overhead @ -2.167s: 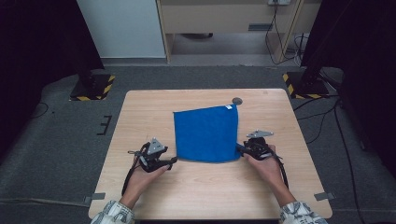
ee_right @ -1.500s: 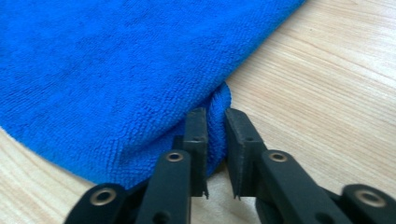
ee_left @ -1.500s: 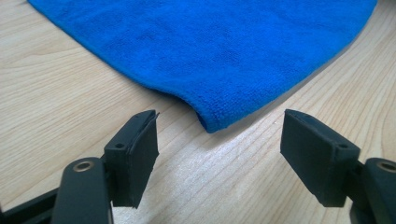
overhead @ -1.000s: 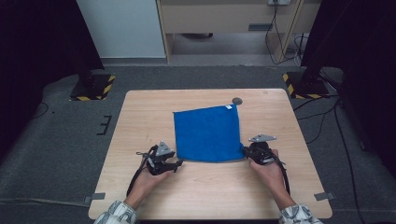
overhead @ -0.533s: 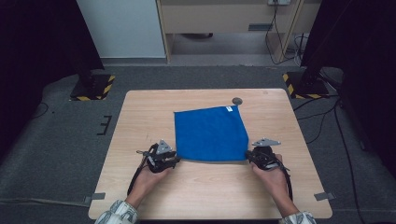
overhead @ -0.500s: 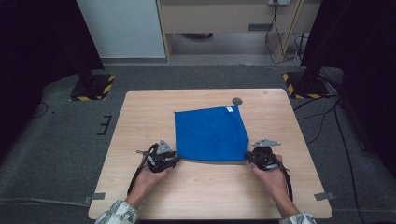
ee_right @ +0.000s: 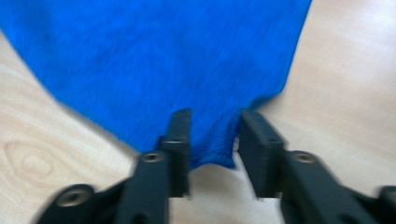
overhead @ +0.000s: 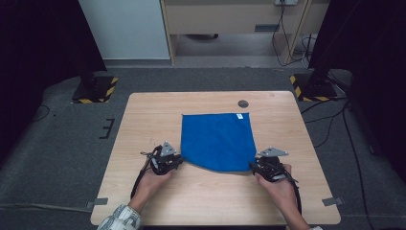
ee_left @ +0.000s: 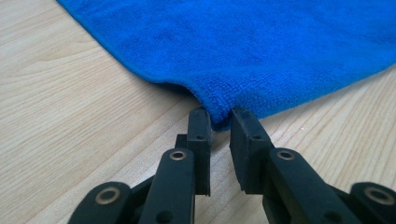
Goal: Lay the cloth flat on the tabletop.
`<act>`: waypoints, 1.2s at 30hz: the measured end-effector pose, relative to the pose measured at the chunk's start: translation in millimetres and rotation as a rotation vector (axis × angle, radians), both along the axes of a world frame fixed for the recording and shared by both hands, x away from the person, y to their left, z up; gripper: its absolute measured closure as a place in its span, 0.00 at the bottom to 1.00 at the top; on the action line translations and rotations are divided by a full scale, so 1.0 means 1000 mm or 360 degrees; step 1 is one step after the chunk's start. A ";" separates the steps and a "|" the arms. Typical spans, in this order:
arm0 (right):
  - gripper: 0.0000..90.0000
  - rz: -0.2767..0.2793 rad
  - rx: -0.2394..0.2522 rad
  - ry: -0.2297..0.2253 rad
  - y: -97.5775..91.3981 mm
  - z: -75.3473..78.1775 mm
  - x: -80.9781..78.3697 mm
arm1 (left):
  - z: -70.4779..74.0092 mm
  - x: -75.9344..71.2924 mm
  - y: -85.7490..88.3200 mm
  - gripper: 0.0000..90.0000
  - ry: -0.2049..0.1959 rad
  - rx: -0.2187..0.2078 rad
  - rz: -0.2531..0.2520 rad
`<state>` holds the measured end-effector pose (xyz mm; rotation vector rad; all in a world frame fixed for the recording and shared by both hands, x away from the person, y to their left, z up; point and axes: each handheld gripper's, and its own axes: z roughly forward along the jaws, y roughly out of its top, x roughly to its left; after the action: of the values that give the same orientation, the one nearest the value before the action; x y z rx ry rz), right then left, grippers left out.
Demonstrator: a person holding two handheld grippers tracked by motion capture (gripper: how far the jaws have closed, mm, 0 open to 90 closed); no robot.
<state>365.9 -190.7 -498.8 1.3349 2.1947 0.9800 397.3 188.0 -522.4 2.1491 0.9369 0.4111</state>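
A blue cloth [overhead: 218,141] lies flat on the wooden table [overhead: 215,201], with a small white label [overhead: 239,115] at its far edge. My left gripper [overhead: 179,159] is at the cloth's near left corner. In the left gripper view its jaws have just been closing, and the left gripper [ee_left: 219,119] now pinches the corner of the blue cloth [ee_left: 261,46]. My right gripper [overhead: 252,166] is at the near right corner. Its jaws have just been opening: the right gripper [ee_right: 212,126] stands apart, and the corner of the blue cloth [ee_right: 154,60] lies loose between them.
A round dark hole [overhead: 243,103] sits in the tabletop beyond the cloth. Two floor stands with yellow-black stripes [overhead: 93,91] [overhead: 313,86] flank the table's far corners. Cables [overhead: 335,124] run over the grey floor at the right.
The right gripper drew the near right corner outward and toward the person, then opened its jaws. The left gripper edged to the near left corner and closed on it.
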 end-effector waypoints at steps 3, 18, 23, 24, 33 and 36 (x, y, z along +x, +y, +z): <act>0.57 0.0020 0.0010 -0.0080 0.004 0.006 -0.002 | 0.001 -0.001 0.001 0.86 -0.0004 -0.0008 0.0005; 0.64 0.0451 0.0086 -0.0063 0.054 -0.009 0.001 | -0.001 -0.001 0.002 0.74 0.0007 -0.0031 -0.0020; 0.61 0.0544 0.0042 -0.0060 0.070 -0.017 -0.001 | 0.000 0.000 0.001 0.80 0.0014 -0.0045 -0.0020; 0.61 0.0561 0.0029 -0.0061 0.073 -0.019 -0.001 | 0.001 0.001 0.001 0.81 0.0017 -0.0047 -0.0020; 0.79 0.0598 -0.0052 -0.0035 0.092 -0.027 0.004 | 0.009 0.011 0.001 0.93 0.0037 -0.0114 -0.0043; 0.93 0.0595 -0.0077 -0.0036 0.095 -0.029 0.007 | 0.012 0.014 0.000 0.94 0.0044 -0.0115 -0.0049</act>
<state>373.1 -95.5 -528.0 0.9028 2.4859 1.0542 410.8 188.0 -510.0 2.1054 0.9190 0.3282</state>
